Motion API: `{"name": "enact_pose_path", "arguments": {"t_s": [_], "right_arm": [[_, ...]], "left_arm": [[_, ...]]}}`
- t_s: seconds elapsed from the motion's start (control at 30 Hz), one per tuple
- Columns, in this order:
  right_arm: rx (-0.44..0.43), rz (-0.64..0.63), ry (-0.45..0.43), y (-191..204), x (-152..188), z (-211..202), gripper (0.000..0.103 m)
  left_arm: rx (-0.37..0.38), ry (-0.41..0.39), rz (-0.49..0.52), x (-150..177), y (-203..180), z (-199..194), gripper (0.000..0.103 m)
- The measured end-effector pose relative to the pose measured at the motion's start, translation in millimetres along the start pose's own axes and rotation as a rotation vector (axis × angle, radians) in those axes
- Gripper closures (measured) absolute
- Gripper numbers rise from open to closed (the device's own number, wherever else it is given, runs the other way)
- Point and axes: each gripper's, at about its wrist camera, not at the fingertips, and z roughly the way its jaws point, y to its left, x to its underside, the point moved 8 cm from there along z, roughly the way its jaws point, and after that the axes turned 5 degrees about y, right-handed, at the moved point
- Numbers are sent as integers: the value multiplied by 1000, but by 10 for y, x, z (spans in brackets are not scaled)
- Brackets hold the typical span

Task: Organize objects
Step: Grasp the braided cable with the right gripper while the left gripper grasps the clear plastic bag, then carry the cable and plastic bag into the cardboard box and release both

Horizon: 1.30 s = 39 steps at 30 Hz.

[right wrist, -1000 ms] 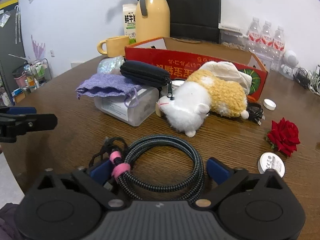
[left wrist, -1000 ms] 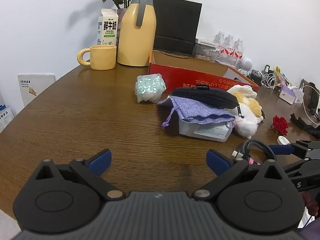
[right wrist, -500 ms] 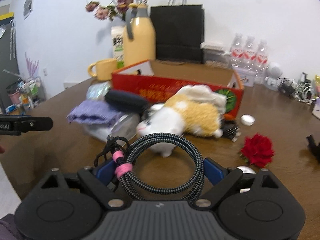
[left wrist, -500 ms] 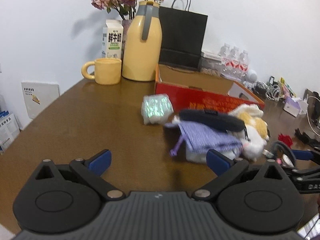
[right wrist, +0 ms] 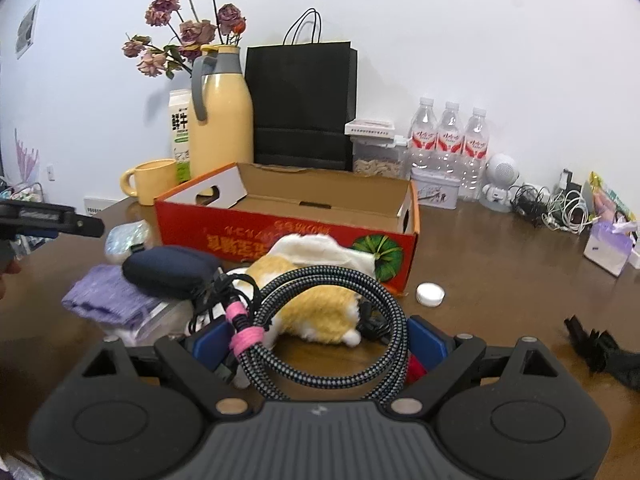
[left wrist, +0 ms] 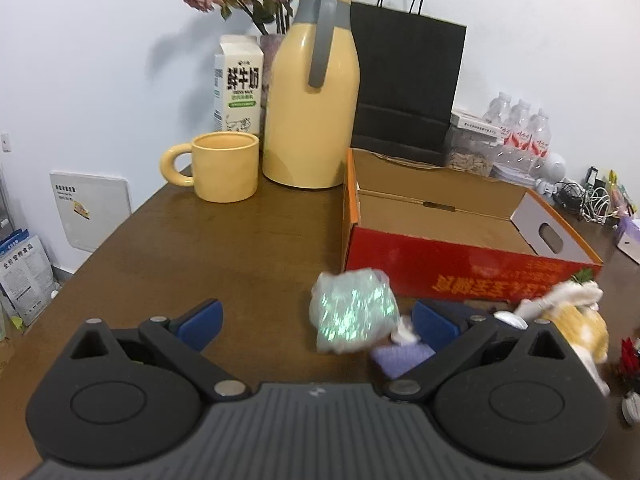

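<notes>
My right gripper (right wrist: 318,340) is shut on a coiled braided cable (right wrist: 316,380) with a pink tie, held clear of the table. Beyond it lie a yellow-and-white plush toy (right wrist: 316,312), a dark zip pouch (right wrist: 168,268) and a purple knit bag (right wrist: 104,300), all in front of the open red cardboard box (right wrist: 256,240). The left gripper's finger (right wrist: 52,220) pokes in from the left. My left gripper (left wrist: 316,322) is open. A shimmering plastic bag (left wrist: 352,316) lies just ahead of its fingers, beside the box (left wrist: 472,276), which looks bare inside.
A yellow jug (left wrist: 312,112), yellow mug (left wrist: 224,166), milk carton (left wrist: 238,84) and black paper bag (left wrist: 404,88) stand behind the box. Water bottles (right wrist: 448,140) and tangled chargers (right wrist: 560,208) sit at the back right. A white cap (right wrist: 430,293) and a red rose (left wrist: 630,356) lie on the table.
The left gripper has travelled forward, up to the shimmering bag and the box. The right gripper has risen with the cable, which lay on the table a second ago.
</notes>
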Motion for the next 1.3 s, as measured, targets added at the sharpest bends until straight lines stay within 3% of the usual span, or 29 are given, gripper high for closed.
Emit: {"name": "enact_pose_path", "arguments": {"t_s": [0.27,0.37,0.47,0.5,0.6,0.9,1.1,1.3], "right_arm": [[7,-1,-7,-31,-133,160,11],[5,1,0,-37,-151,229,11],[-1,7,4,-32,-151,287,11],[-3,9,5,-28,-153,303,11],[-8,15,6,-16,-169,344,11],[-2,10,-31,-8,-333,382,11],[8,3,-117,-4,-746,402,11],[11,22,-173,11,-1232,597,11]], "left_arm": [[-19,81,7,-67,-88,489,0],[-17,88,9,-56,-110,543,5],[-9,98,7,-48,-116,578,30],[-3,103,5,-37,-116,585,45],[4,92,3,-27,-117,560,52],[39,-28,0,-259,-195,190,52],[75,-123,27,-615,-428,29,52],[98,-177,53,-928,-694,121,52]]}}
